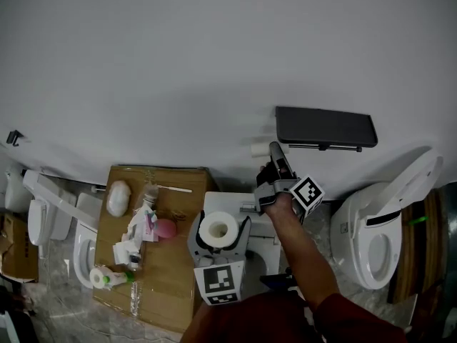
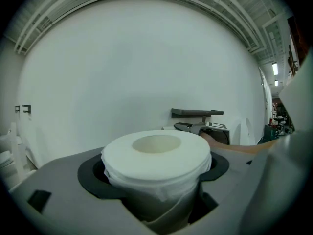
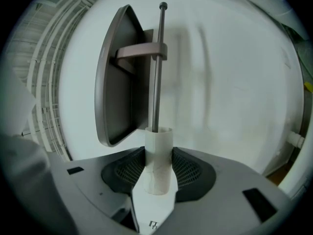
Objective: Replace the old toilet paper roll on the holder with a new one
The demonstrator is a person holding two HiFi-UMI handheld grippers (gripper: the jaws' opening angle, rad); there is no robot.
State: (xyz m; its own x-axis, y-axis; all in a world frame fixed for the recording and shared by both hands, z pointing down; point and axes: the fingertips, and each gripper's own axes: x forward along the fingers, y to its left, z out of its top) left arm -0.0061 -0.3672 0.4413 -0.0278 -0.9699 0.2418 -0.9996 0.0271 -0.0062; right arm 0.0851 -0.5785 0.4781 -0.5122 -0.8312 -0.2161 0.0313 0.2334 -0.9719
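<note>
Pale cardboard, the old roll's bare tube [image 3: 159,151] is clamped between the two pads of the right gripper [image 3: 159,173], with a white flap of paper trailing from it toward the camera. Its open mouth sits at the free end of the holder's thin metal rod [image 3: 156,67]. The rod seems to run into the tube, though how deep I cannot tell. A bracket hangs the rod from the holder's dark shelf [image 3: 117,77], which is fixed to the white wall [image 1: 214,48]. Lower and to the left in the head view, the left gripper [image 2: 155,175] is closed on the new roll [image 2: 156,153], full and white, with its hollow core facing up. Just beside that roll lies a flat cardboard box [image 1: 171,284] strewn with small items. A toilet [image 1: 378,241] with its lid up stands at the right.
</note>
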